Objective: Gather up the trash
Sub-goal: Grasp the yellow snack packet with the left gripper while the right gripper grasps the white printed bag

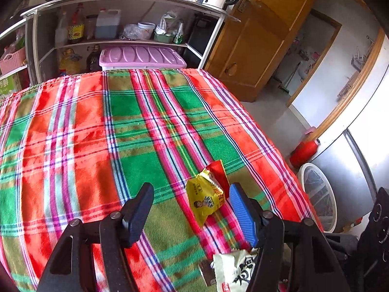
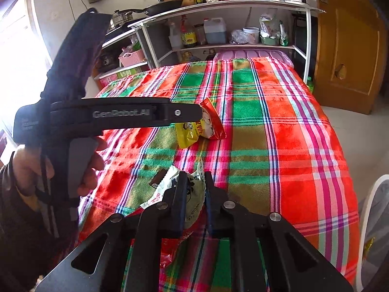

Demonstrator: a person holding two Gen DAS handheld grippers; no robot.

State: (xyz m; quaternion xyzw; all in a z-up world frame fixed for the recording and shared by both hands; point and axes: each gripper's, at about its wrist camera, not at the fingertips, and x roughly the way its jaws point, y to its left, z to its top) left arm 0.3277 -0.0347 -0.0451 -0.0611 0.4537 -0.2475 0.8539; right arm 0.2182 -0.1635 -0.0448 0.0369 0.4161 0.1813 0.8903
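Nothing binned yet: right gripper [image 2: 196, 194] fingers clamp the white wrapper [image 2: 192, 189]; left gripper [image 1: 192, 213] fingers gape around the yellow packet [image 1: 206, 199] near the bin [image 1: 325, 197].

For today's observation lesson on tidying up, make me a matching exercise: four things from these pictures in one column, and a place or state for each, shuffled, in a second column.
Column one:
1. yellow snack packet
2. white wrapper
3. left tongs
4. white bin

Column two:
A. standing on the floor beside the table
B. open, fingers either side of a packet
C. pinched between shut fingers
D. lying on the checked tablecloth, not gripped

Pairs: 1-D, 2-C, 3-B, 4-A. The right tongs are the ones shut on the white wrapper.
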